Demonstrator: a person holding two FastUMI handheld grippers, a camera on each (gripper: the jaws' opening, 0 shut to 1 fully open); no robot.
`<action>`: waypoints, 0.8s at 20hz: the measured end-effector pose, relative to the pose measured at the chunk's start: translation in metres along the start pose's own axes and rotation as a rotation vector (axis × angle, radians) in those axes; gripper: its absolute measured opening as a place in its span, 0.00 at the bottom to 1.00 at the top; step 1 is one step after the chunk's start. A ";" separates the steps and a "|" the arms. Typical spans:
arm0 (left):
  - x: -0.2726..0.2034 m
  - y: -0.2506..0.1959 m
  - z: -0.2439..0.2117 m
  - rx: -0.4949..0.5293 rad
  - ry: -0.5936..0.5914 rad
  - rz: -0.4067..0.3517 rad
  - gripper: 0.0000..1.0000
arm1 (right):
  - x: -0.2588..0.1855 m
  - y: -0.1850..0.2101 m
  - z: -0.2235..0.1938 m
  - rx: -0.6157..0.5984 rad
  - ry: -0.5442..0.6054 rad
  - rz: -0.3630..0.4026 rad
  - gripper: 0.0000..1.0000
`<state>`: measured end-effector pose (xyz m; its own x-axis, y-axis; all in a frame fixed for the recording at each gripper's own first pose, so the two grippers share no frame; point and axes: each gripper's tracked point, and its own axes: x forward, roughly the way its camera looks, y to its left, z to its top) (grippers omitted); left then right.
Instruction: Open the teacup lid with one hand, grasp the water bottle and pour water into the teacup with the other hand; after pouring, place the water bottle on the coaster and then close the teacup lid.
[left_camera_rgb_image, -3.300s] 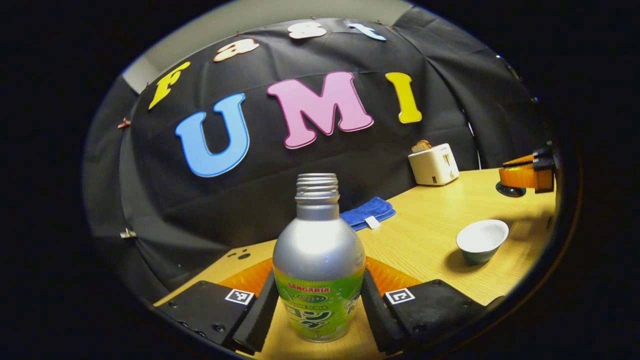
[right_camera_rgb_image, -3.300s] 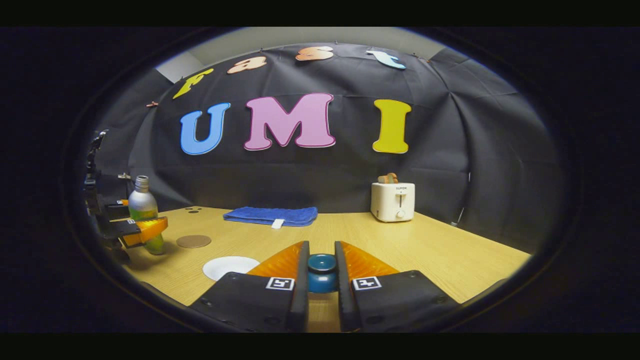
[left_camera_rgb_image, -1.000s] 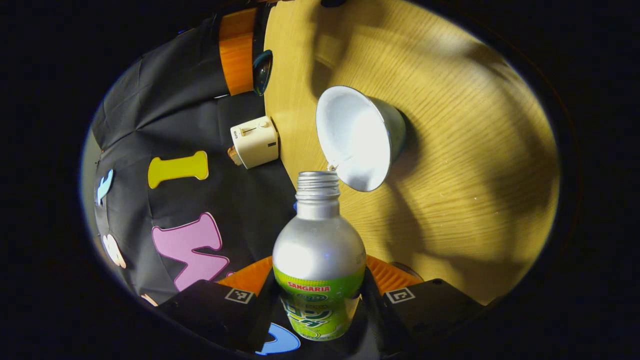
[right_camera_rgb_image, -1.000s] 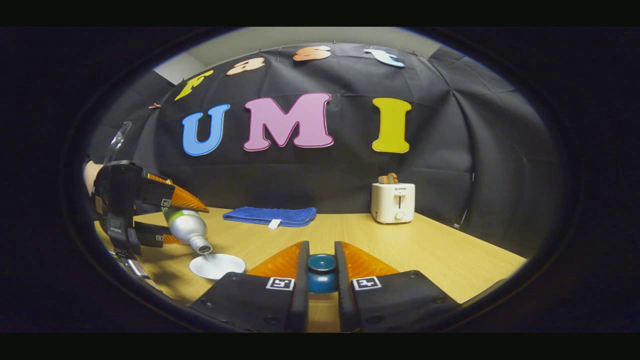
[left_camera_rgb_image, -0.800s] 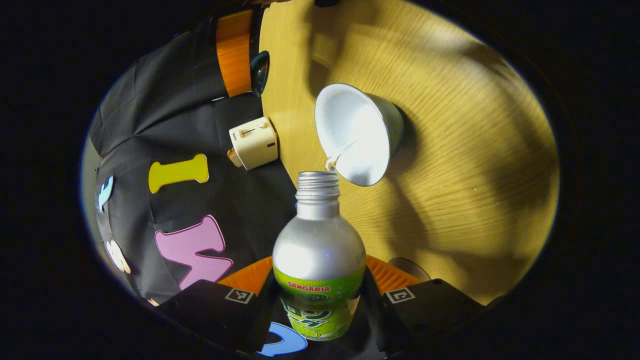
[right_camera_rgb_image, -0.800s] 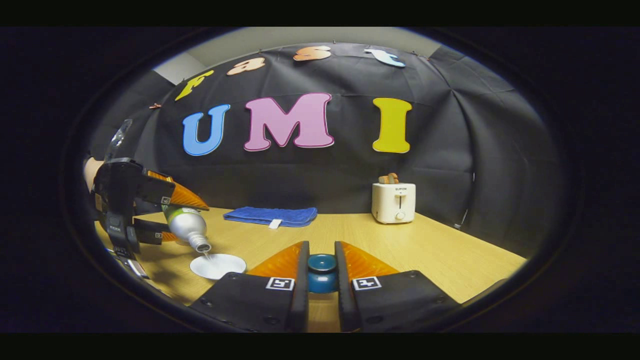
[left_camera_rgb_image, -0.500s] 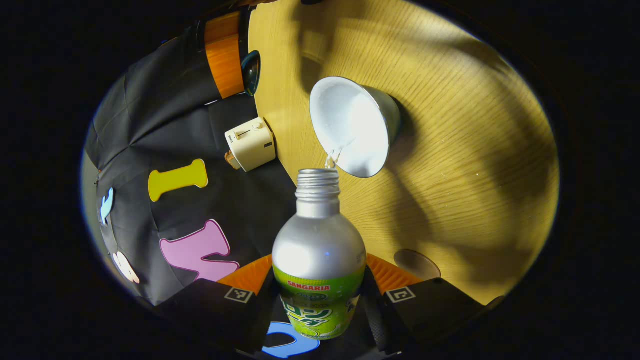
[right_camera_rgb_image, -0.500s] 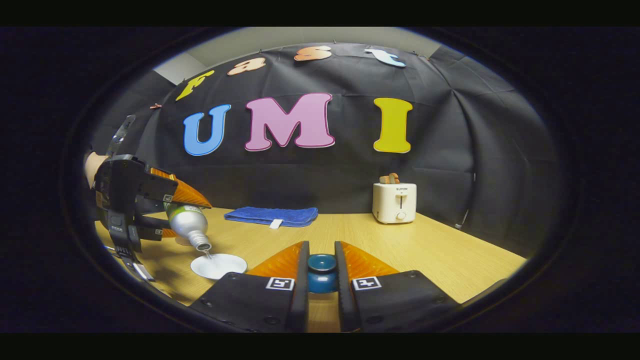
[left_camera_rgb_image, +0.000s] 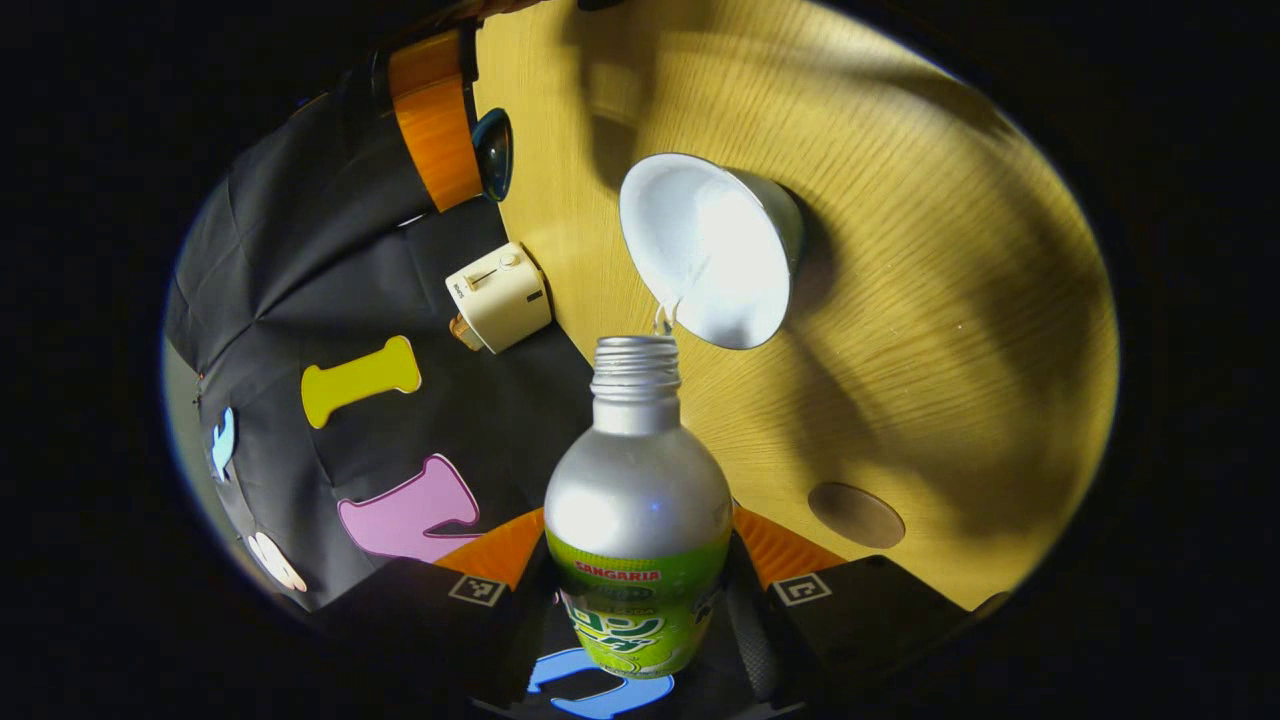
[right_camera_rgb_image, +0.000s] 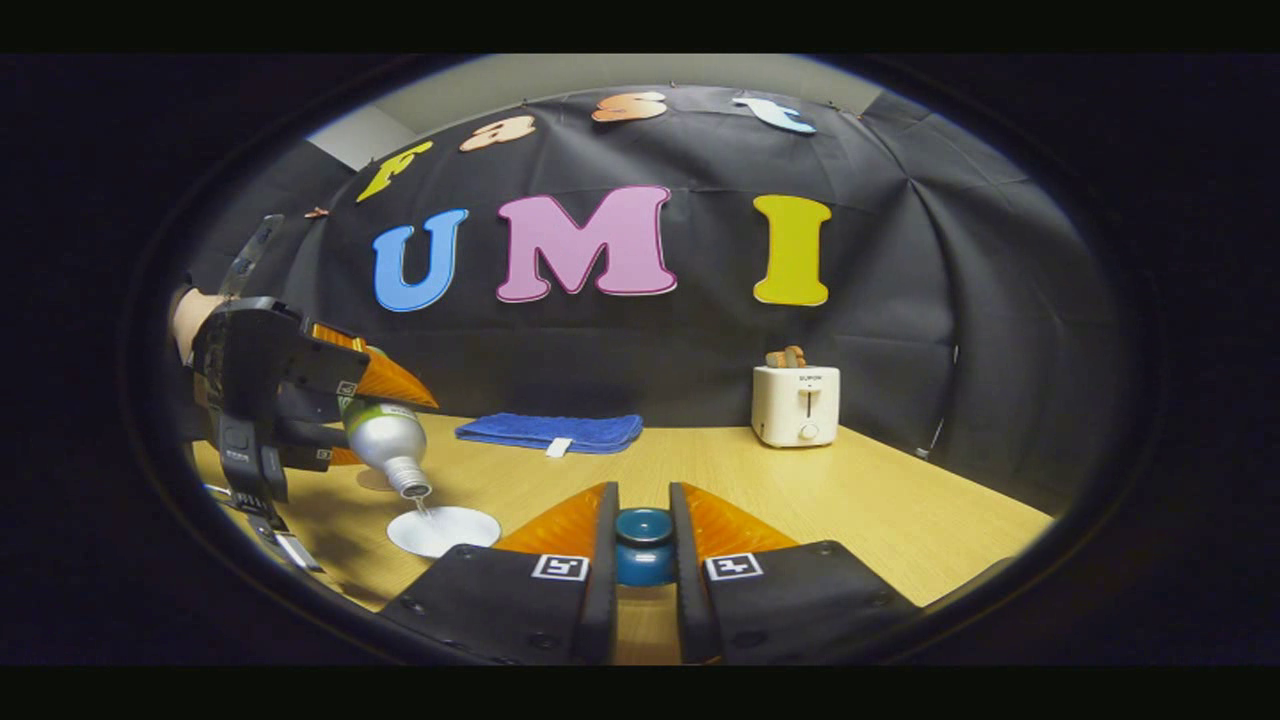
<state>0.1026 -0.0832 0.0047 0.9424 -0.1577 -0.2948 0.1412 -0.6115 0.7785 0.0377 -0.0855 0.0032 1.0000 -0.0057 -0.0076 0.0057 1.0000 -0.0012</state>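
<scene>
- Left gripper: jaws clamped on the bottle, tipped mouth-down over the teacup. Thin stream of water runs from the mouth into the cup.
- Change over the last second: tilt about the same and the stream keeps running; the left gripper view has swung a bit, so the coaster now sits fully in sight instead of clipped at the jaw.
- Meaning: pour is mid-way, not wrapping up yet. Coaster is near the cup on the desk, so the set-down looks like a short move.
- Right gripper: jaws narrow, holding the lid by its knob, parked off to the side of the cup, unmoved.
- Teacup in the right gripper view: on the desk under the bottle mouth, partly cut off by the right jaw.
- Hard to tell: water level in the cup (glare on the white inside), how much is left in the bottle, and whether any has splashed on the desk.
</scene>
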 end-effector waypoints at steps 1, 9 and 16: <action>0.001 -0.001 0.001 0.003 0.002 0.000 0.82 | 0.000 0.000 0.000 0.000 0.000 0.000 0.28; -0.002 0.005 0.001 0.026 0.002 0.011 0.81 | -0.001 0.001 0.000 0.000 0.001 0.010 0.28; -0.003 0.008 -0.002 0.032 0.007 0.022 0.82 | 0.000 0.001 0.000 0.000 0.000 0.010 0.28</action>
<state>0.1017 -0.0866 0.0128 0.9472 -0.1663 -0.2741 0.1109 -0.6323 0.7668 0.0377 -0.0848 0.0033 1.0000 0.0045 -0.0077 -0.0045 1.0000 -0.0016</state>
